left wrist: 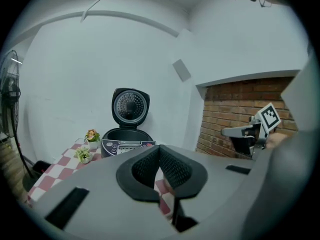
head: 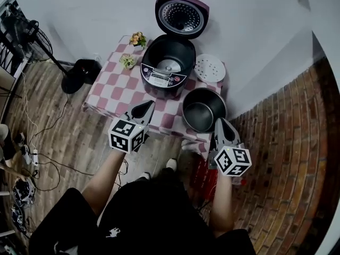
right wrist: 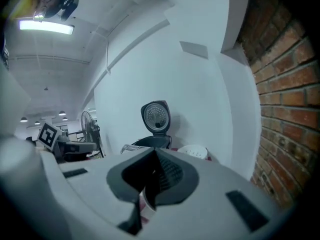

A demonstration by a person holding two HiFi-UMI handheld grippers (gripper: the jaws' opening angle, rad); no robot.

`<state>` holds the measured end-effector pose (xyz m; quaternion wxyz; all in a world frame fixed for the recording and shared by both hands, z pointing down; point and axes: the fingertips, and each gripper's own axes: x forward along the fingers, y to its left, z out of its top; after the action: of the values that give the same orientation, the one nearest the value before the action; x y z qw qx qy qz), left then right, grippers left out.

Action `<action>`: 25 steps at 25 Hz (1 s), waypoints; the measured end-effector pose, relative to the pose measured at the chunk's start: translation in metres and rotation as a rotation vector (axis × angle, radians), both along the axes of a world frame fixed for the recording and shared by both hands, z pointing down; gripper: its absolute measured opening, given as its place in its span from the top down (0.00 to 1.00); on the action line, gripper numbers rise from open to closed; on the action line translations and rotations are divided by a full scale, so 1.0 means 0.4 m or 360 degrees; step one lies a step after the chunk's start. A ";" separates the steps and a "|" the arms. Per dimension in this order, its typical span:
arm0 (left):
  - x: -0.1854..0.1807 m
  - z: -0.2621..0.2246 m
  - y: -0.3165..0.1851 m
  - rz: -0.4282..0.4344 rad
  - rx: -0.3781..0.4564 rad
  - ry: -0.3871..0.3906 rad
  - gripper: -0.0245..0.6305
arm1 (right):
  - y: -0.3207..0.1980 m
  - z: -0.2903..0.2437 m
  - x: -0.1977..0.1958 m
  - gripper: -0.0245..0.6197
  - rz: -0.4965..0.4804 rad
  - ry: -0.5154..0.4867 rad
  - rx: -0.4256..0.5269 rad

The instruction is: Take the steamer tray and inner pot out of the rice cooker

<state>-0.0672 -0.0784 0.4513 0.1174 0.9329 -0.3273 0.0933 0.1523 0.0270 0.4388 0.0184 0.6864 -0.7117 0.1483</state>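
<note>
Field notes: we are looking steeply down on a small counter (head: 114,86) that is wearing a pink-and-white checked cloth.

- The rice cooker (head: 166,62) is standing toward the far side of the counter, about mid-width. Its lid (head: 181,16) is tipping up and back, and the round plate at the bottom of its body is showing.
- The steamer tray (head: 210,68), a white perforated disc, is lying flat on the counter just right of the rice cooker. We cannot tell whether the two are touching.
- The inner pot (head: 204,110) is sitting upright, mouth up, at the counter's near right corner. It is near of the steamer tray and close beside the rice cooker's near right side.
- Two small flower pots (head: 138,39) are standing at the far left corner.
- The left hand-held gripper (head: 150,105) is hanging over the counter's near edge, left of the inner pot and pointing toward the rice cooker. Its jaws are pressing together on nothing.
- The right hand-held gripper (head: 219,121) is hovering just near of the inner pot, apart from it. Its jaws are likewise meeting, with nothing between them.
- A brick wall (left wrist: 235,114) is running along the right.
</note>
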 end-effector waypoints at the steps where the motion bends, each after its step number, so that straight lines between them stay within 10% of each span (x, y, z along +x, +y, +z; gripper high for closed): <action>1: -0.012 -0.009 0.008 0.0009 0.0022 -0.0004 0.96 | 0.015 -0.010 -0.013 0.96 0.0026 0.0014 -0.0002; 25: -0.183 -0.139 0.202 0.0026 0.0283 0.0049 0.96 | 0.250 -0.141 -0.224 0.96 0.0081 0.0126 0.0139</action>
<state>-0.1402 0.0025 0.3956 0.0383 0.9437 -0.3248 0.0505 0.0627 0.1270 0.3823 0.0128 0.7097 -0.6985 0.0904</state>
